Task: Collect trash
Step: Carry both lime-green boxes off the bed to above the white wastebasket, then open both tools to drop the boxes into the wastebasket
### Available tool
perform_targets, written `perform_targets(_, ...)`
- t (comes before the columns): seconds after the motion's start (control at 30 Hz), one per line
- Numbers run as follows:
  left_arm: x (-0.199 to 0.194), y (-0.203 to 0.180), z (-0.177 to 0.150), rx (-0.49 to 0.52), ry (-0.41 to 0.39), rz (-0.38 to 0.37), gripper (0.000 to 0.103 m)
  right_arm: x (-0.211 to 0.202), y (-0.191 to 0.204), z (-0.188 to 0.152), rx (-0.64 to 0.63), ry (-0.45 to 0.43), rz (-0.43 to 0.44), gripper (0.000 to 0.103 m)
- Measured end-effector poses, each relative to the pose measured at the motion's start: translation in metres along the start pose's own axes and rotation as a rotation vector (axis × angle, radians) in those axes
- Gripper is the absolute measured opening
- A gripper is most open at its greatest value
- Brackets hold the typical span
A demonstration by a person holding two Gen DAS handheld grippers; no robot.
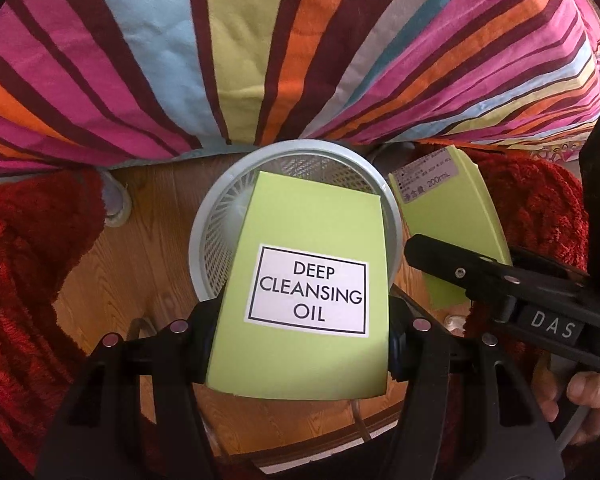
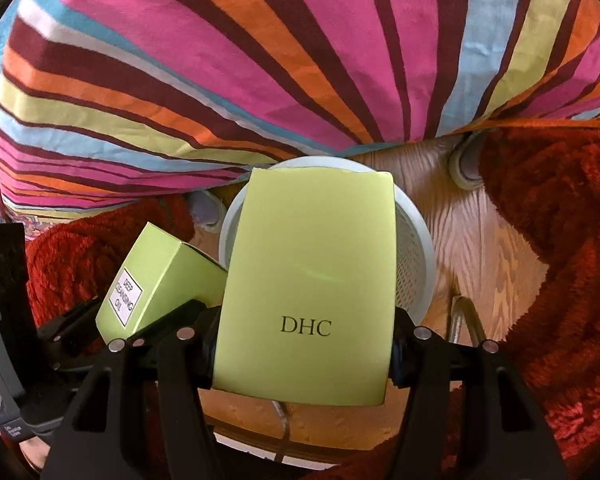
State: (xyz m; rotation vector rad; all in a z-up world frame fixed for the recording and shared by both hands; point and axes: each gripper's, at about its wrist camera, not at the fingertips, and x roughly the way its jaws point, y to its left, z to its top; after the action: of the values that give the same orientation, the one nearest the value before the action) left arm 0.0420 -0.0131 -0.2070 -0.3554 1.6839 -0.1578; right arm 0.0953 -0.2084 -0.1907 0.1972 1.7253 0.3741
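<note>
In the left wrist view, the left gripper [image 1: 300,344] clamps a lime-green cardboard box labelled "DEEP CLEANSING OIL" [image 1: 308,264] at lower centre, over the round pale-grey mesh wastebasket [image 1: 220,216] on the wooden floor [image 1: 148,216]. In the right wrist view, the right gripper [image 2: 304,348] clamps a lime-green cardboard box marked "DHC" [image 2: 312,272] at centre, above the same basket. A striped multicoloured bedcover [image 2: 260,60] fills the top of the frame.

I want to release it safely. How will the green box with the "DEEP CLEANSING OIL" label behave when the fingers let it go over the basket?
The green box looks like stiff cardboard: its flat faces keep shape in the left gripper. It seems light, perhaps empty. Held partly over the white basket, it would probably drop in, though a corner might catch the rim.
</note>
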Motion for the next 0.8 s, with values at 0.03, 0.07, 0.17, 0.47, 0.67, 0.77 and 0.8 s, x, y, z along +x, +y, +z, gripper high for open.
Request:
perform_targets(0.03, 0.002, -0.001, 0.001, 0.002, 0.006, 0.000, 0.060, 0.002, -0.001, 0.001, 0.007, 0.005, 0.003, 0.056)
perform_targets(0.07, 0.004, -0.002, 0.002, 0.003, 0.010, 0.000, 0.060, 0.003, -0.002, 0.001, 0.014, 0.012, 0.007, 0.056)
perform_targets(0.17, 0.012, -0.004, 0.004, 0.004, 0.035, -0.002, 0.060, 0.010, -0.003, 0.004, 0.021, 0.027, 0.006, 0.056)
perform_targets(0.47, 0.036, -0.012, 0.005, 0.032, 0.141, 0.021, 0.060, 0.030, -0.012, 0.006, 0.067, 0.111, -0.011, 0.056)
perform_targets(0.67, 0.049, -0.004, 0.003, -0.017, 0.213, 0.009, 0.060, 0.050, -0.009, 0.011, 0.065, 0.177, -0.017, 0.056)
perform_targets(0.77, 0.053, -0.002, 0.003, -0.035, 0.230, 0.004, 0.060, 0.058, -0.010, 0.010, 0.074, 0.205, -0.018, 0.056)
perform_targets(0.8, 0.054, -0.002, 0.004, -0.040, 0.234, 0.003, 0.060, 0.061, -0.011, 0.010, 0.079, 0.217, -0.016, 0.056)
